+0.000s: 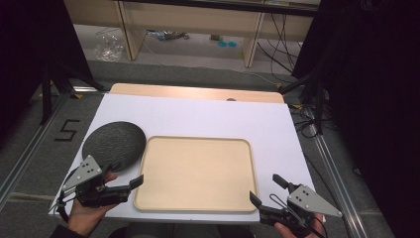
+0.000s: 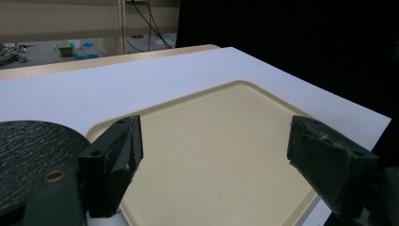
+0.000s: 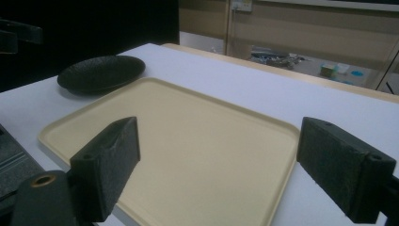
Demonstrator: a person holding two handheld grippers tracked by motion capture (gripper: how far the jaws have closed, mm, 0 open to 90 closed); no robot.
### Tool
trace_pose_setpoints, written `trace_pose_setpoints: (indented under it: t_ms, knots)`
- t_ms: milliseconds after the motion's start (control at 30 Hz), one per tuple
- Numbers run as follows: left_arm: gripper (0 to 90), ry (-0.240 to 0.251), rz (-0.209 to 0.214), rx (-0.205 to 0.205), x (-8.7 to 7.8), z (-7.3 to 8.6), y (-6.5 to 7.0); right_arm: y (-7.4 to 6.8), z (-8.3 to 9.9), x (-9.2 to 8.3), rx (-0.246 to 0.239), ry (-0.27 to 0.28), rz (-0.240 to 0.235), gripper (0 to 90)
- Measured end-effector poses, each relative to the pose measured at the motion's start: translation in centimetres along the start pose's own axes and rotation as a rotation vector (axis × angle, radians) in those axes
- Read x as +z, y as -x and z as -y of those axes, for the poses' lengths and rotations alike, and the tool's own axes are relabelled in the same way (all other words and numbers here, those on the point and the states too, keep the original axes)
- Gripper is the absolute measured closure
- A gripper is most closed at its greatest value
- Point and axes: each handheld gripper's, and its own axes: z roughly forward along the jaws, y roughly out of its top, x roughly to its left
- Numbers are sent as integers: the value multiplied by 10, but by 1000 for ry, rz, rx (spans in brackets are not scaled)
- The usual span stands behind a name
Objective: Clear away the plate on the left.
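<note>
A beige tray (image 1: pixel 196 173) lies flat on the white table top (image 1: pixel 208 116), close to the person's edge and about midway across. Just beside its far left corner sits a dark textured plate (image 1: pixel 113 145), its rim very near the tray's edge; whether the two touch cannot be told.

The left gripper (image 1: pixel 124 181) hovers at the tray's near left corner, over the table's front edge. Its jaws stand spread wide with nothing between them; in the left gripper view they frame the bare tray (image 2: pixel 221 155), with the plate (image 2: pixel 33 150) low at the left. The left hand (image 1: pixel 89 210) wraps the gripper's body from below, and the tool points roughly level across the table toward the right, tipped slightly toward the tray.

The right gripper (image 1: pixel 265 191) hangs at the tray's near right corner, also off the surface. Its jaws are likewise wide apart and empty; the right gripper view looks between them over the tray (image 3: pixel 188 141) to the plate (image 3: pixel 101 73) at the far side. The right hand (image 1: pixel 292 230) grips it from below at the bottom edge of the high view, with the tool aimed up and to the left over the tray.
</note>
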Motion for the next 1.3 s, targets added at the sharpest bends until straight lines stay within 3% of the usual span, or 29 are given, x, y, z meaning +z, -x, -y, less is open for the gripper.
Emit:
trace_pose_setpoints:
  t_ms: [333, 433, 533, 733, 1300]
  knots:
    - [192, -9, -4, 6, 1, 0, 0, 0, 0, 0, 0, -3, -1, 149]
    - [193, -5, -11, -13, 1, 1, 0, 0, 0, 0, -3, -2, -3, 149]
    - [193, -7, -14, 3, 0, 0, -3, 0, 0, -1, -1, -10, -4, 150]
    - [193, -7, -32, -21, -1, -1, -8, 0, 0, -1, -1, -6, -4, 150]
    - [189, 3, -158, -93, -8, -1, -46, 0, -1, 0, -7, -16, -13, 150]
